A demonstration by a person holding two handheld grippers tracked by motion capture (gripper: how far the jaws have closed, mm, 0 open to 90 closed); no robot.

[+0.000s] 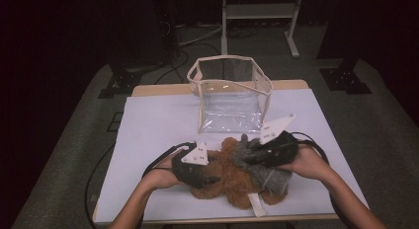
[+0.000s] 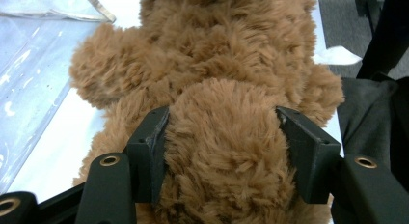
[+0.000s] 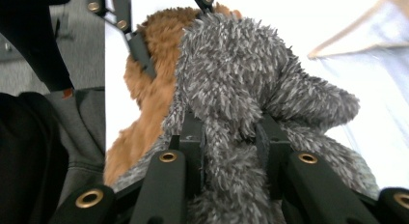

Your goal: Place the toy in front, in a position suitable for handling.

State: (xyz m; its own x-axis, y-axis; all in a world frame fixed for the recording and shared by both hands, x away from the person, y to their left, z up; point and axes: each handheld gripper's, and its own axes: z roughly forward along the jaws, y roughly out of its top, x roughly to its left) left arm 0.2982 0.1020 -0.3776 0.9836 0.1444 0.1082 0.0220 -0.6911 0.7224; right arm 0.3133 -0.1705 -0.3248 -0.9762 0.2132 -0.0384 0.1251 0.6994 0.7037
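Note:
A brown plush toy [image 1: 232, 182] lies near the front of the white-covered table [image 1: 158, 120], with a grey plush toy [image 1: 269, 177] against its right side. My left gripper [image 1: 212, 179] comes in from the left. In the left gripper view its jaws press both sides of a rounded part of the brown plush [image 2: 217, 55], so the left gripper [image 2: 222, 137] is shut on it. My right gripper [image 1: 249, 152] reaches in from the right. The right gripper [image 3: 230, 137] is shut on a limb of the grey plush [image 3: 231, 64], with brown fur [image 3: 149, 89] just behind.
A clear plastic bag with cream trim [image 1: 230, 95] stands open-topped just beyond the toys, at the table's middle back. A white tag [image 1: 257, 207] sticks out under the plush. A metal stand [image 1: 259, 12] and cables are on the floor behind the table.

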